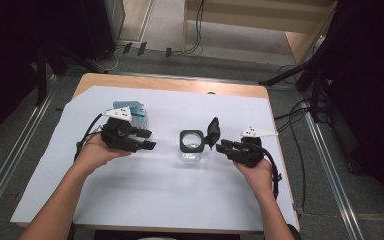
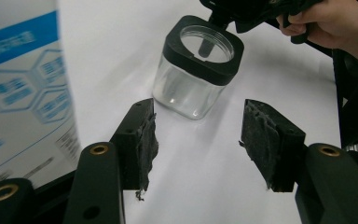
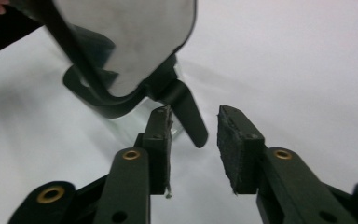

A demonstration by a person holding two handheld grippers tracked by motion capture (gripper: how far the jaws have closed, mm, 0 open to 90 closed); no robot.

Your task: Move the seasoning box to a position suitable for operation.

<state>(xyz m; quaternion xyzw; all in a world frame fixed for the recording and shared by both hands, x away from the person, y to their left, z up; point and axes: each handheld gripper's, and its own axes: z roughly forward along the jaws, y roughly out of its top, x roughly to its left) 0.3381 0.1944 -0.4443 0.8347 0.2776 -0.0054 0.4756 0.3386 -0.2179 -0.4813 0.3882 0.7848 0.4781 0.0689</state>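
Both claws released: the left claw [image 2: 198, 140] faces a clear jar [image 2: 193, 65] beside a blue-printed box [image 2: 23, 79], its writing unreadable; the right claw [image 3: 193, 140] straddles the open lid's tab [image 3: 186, 114].

a blue-and-white box [image 1: 132, 114] stands on the white sheet [image 1: 145, 195] covering the table [image 1: 180, 84].

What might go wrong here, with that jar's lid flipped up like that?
1. The lid stands open on its hinge, its tab between the right gripper's parted jaws; a nudge might drop it shut.
2. The clear jar looks light; a push on the lid might tip or slide it.
3. The left gripper, open, sits beside the blue-and-white box and may bump it.
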